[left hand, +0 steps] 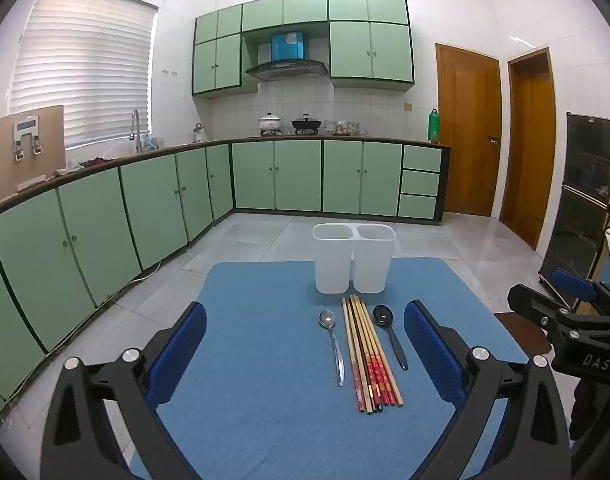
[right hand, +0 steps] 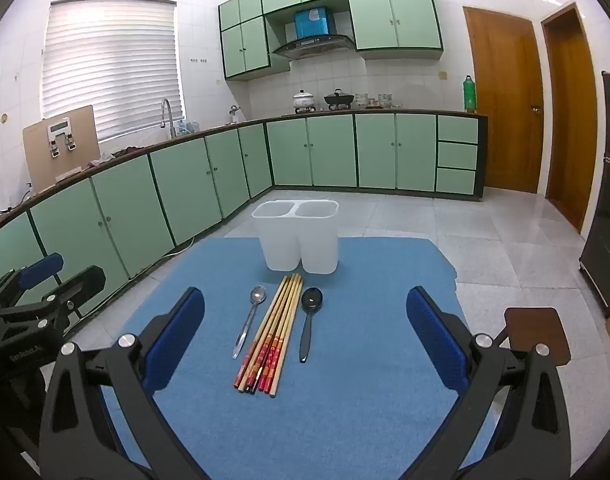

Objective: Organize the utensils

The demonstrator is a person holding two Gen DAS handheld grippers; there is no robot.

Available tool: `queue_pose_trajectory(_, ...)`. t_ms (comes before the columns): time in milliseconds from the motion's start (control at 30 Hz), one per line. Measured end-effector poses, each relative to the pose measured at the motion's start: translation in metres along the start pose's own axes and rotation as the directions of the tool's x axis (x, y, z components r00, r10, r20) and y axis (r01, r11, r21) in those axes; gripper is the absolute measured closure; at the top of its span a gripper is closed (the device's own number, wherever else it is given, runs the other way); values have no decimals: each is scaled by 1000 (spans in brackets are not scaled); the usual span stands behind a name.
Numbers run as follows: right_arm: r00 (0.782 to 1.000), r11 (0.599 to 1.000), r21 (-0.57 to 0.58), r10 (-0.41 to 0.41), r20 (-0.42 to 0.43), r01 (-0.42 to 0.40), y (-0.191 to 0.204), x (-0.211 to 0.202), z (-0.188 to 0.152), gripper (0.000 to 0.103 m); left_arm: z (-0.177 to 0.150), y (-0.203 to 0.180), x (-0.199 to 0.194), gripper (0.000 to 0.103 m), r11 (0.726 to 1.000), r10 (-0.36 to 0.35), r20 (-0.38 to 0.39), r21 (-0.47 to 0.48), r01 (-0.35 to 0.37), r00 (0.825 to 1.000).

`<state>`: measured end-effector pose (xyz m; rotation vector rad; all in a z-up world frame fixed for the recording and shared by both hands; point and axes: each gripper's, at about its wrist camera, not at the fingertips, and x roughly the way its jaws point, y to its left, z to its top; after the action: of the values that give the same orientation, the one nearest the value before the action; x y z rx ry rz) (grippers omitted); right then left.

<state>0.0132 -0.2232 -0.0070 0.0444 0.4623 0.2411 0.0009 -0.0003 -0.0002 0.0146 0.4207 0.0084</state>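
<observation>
A white two-compartment utensil holder [left hand: 354,258] [right hand: 296,236] stands empty at the far side of a blue mat [left hand: 265,360] [right hand: 345,400]. In front of it lie a metal spoon [left hand: 333,344] [right hand: 247,322], a bundle of several wooden chopsticks with red ends [left hand: 369,356] [right hand: 275,336], and a black spoon [left hand: 389,334] [right hand: 308,322]. My left gripper [left hand: 305,356] is open and empty, above the mat, short of the utensils. My right gripper [right hand: 305,344] is open and empty, likewise held back. Each gripper shows at the edge of the other's view.
The mat covers a small table on a grey tiled floor. Green kitchen cabinets [right hand: 185,176] run along the left and back. Wooden doors [right hand: 501,100] are at the right. A brown stool [right hand: 535,332] stands by the table's right side.
</observation>
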Motion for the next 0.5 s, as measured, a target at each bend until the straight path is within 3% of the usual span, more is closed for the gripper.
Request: queue_pose_trajectory(500, 1000, 1000, -1, 5, 2, -5, 1, 0, 0, 5, 8, -3, 1, 6, 1000, 8, 6, 9, -8, 1000)
